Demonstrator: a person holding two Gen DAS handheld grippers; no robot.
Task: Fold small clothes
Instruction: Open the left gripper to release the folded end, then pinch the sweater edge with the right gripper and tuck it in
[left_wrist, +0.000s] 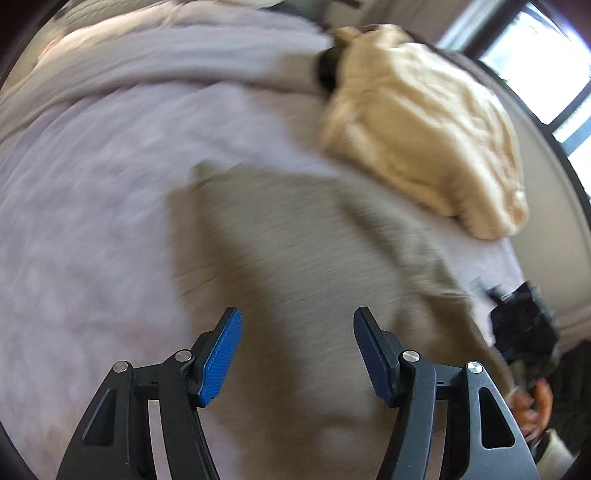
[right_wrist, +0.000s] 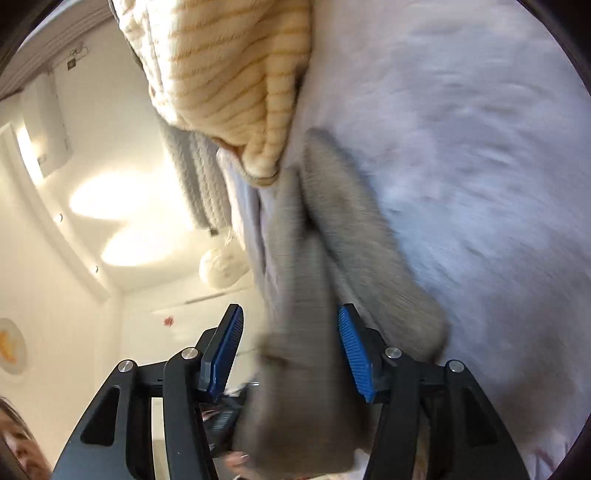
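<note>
A grey-beige small garment (left_wrist: 295, 240) lies spread on the pale lilac bedsheet (left_wrist: 92, 203), blurred by motion. My left gripper (left_wrist: 297, 354) hovers over its near part, jaws wide open and empty. In the right wrist view the same grey garment (right_wrist: 303, 314) hangs as a blurred fold between the blue pads (right_wrist: 354, 354) of my right gripper (right_wrist: 286, 350), whose jaws stand open around it without pinching it. The right gripper and a hand also show in the left wrist view (left_wrist: 524, 328) at the garment's right edge.
A cream knitted sweater (left_wrist: 424, 122) lies at the far right of the bed, with a dark item (left_wrist: 327, 70) beside it. It shows striped in the right wrist view (right_wrist: 229, 66). A window (left_wrist: 546, 66) is at the right. A person's face (right_wrist: 18, 443) is at the lower left.
</note>
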